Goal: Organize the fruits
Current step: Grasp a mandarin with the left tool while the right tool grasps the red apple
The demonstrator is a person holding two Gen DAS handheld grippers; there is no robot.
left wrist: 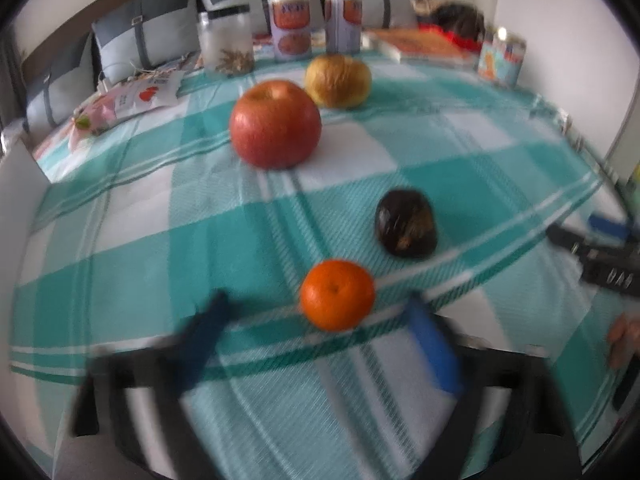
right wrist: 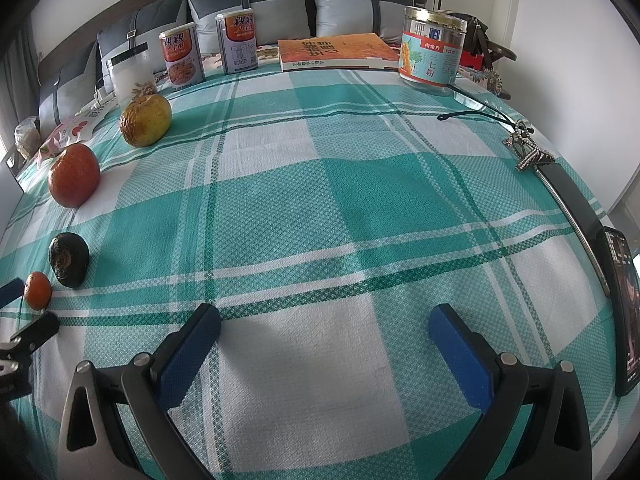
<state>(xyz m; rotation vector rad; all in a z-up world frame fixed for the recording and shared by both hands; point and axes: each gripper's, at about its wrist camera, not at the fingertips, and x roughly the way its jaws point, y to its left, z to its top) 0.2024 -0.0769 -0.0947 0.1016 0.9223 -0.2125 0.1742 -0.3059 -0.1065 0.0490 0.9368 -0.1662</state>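
Fruits stand in a row ahead of my left claw (left wrist: 320,316), whose spread fingers flank the tangerine (left wrist: 337,294) without touching it, so I judge an off-centre pinch could roll it into the avocado (left wrist: 406,223).

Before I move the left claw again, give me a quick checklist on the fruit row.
1. Small orange tangerine free of left claw: ok, pads don't touch it.
2. Dark wrinkled avocado in line beyond it: ok.
3. Red apple and wrinkled yellow apple upright, apart: ok.
4. Right claw empty, open: ok.
5. Left view sharp: not ok, blurred.
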